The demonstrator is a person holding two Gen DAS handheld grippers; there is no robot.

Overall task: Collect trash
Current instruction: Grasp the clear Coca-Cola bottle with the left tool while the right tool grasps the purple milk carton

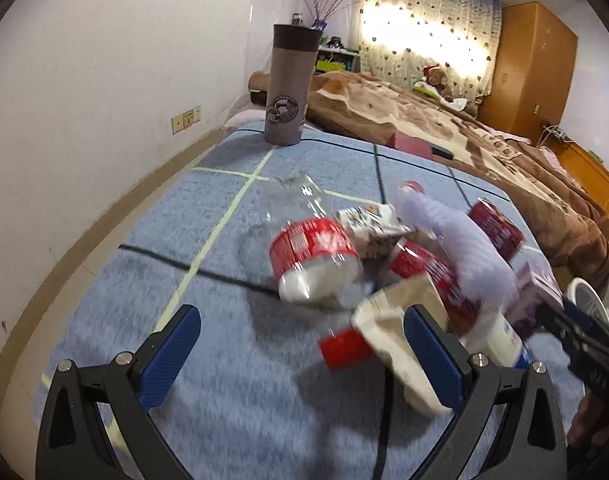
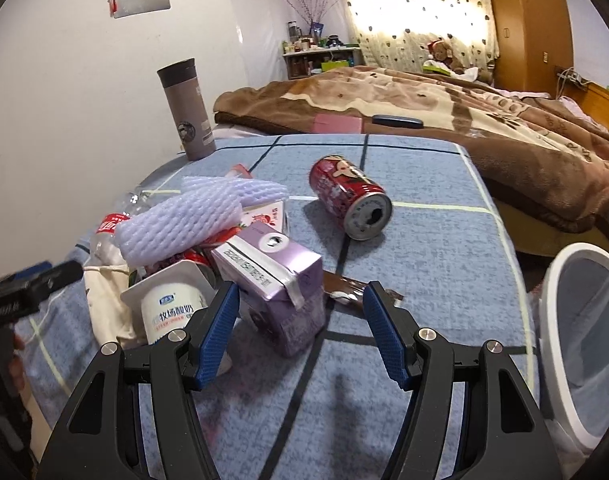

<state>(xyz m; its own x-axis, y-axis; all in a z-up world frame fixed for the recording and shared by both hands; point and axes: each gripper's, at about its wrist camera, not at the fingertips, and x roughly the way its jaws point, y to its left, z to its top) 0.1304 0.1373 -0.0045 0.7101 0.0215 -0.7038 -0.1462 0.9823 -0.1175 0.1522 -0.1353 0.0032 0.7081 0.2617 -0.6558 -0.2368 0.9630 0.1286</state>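
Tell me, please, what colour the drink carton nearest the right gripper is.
Lilac purple carton, clearest in the right wrist view.

Black Chinese letters "牧场酸奶" on the white yogurt cup (image 2: 166, 306), under a small blue mark too tiny to read. A row of black numbers printed along the top edge of the purple carton (image 2: 272, 276), starting "2502", the rest hard to make out. White letters on the red band of the clear bottle (image 1: 312, 246), too blurry to read. Round badge on the grey flask (image 1: 282, 110), words too small. Red can (image 2: 346, 196) with pictures, words unclear.
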